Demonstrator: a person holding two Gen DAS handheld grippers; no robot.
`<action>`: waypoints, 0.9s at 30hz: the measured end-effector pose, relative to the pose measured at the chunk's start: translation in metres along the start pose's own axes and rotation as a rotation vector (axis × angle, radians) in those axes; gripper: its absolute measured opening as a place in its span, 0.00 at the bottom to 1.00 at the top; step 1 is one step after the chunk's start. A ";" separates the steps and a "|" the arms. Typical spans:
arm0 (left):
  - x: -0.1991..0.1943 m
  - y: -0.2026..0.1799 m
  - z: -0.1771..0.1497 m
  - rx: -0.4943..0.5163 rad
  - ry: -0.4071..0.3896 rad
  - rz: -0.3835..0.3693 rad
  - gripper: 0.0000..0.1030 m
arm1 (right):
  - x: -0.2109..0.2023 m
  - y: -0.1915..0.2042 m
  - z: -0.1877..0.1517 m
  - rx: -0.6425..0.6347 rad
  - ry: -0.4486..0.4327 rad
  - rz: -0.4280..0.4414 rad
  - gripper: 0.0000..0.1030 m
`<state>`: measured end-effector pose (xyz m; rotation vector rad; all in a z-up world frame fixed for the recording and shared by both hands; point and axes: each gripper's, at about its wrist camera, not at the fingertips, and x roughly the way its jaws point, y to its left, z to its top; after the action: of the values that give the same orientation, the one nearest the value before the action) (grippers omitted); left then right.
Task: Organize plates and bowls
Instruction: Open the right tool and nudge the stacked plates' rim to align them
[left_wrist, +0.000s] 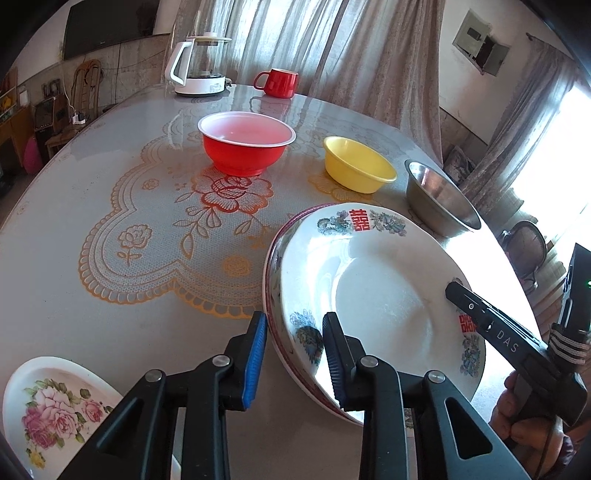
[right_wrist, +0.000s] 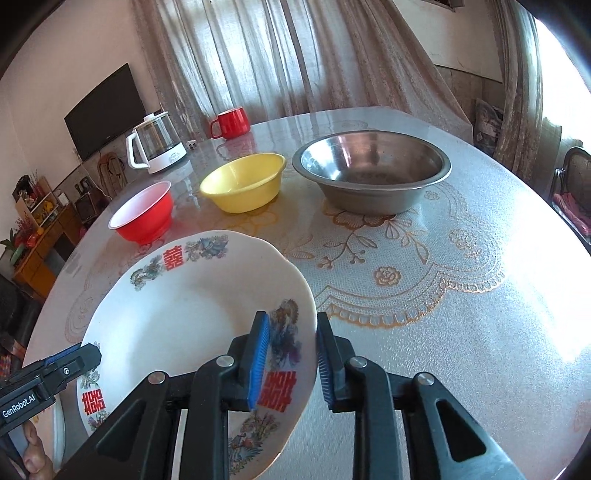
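Right wrist: both grippers' fingers (right_wrist: 258, 354) clamp the top plate's (right_wrist: 177, 314) rims (opposite sides).

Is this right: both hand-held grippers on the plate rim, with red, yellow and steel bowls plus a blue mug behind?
Not quite: the mug is red, as the right wrist view shows. The rest stands.
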<state>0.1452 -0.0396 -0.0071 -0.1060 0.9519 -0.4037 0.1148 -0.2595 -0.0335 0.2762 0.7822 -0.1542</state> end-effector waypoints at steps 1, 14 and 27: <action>0.001 0.000 0.000 0.001 0.001 -0.002 0.30 | 0.000 0.000 0.000 -0.002 0.000 -0.002 0.23; -0.003 0.004 0.001 -0.045 -0.018 -0.046 0.31 | 0.004 0.002 0.001 -0.074 -0.040 0.016 0.25; -0.009 0.010 -0.003 -0.057 -0.033 -0.059 0.41 | -0.016 -0.023 -0.006 0.028 -0.016 0.107 0.25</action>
<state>0.1407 -0.0268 -0.0042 -0.1926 0.9300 -0.4281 0.0941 -0.2789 -0.0306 0.3423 0.7476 -0.0662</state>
